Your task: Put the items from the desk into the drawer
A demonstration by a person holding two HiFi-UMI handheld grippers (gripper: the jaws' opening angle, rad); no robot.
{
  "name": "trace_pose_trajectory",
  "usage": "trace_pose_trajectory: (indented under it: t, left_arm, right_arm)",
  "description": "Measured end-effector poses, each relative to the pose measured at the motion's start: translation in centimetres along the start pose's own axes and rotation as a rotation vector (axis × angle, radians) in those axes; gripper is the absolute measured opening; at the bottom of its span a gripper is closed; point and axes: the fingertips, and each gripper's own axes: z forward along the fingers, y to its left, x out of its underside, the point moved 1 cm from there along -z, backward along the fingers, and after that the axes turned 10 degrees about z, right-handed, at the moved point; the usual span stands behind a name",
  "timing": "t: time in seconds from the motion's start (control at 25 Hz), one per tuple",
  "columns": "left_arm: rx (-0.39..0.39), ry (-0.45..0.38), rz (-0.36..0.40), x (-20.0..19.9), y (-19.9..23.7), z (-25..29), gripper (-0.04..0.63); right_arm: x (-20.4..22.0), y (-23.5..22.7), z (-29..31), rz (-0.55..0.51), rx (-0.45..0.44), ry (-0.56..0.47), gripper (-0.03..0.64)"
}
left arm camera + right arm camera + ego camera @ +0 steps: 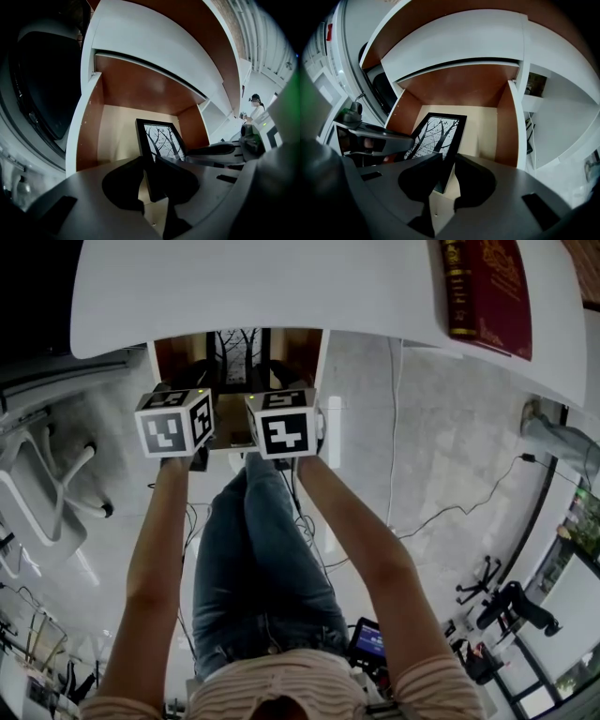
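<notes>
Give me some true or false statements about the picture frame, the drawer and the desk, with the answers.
The left hand-held gripper grips the black-framed tree picture. True.
The right hand-held gripper is empty. False: it grips the same picture's other edge.
The white drawer with brown inner walls is shut. False: it stands open.
A dark red book lies on the white desk. True.

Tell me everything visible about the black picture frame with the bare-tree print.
A rectangular black picture frame holding a print of bare dark branches on pale ground. The left gripper clamps its left edge, the right gripper its right edge, holding it in the open white drawer with brown inner walls. Contact with the drawer floor cannot be told.
</notes>
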Motion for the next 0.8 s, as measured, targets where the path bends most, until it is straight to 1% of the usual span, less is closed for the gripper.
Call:
trace_pose_trajectory:
  t: [0.2,0.48,0.8]
  left_arm:
    - [-0.013,0.002,0.001,0.2,0.7,0.9,0.084]
    - [-0.020,0.005,0.005,0.7,1.2,1.6,0.084]
    - [-0.015,0.026,0.002,1.5,1.4,2.6,0.084]
  right_arm:
    - [0.1,0.0,1.2,0.016,0.011,-0.008,0.087]
    - [0.5,-0.2,2.2,0.005,0.016,0.001,0.087]
    - [1.1,-0.7,3.2,-0.005,0.028,0.013,0.087]
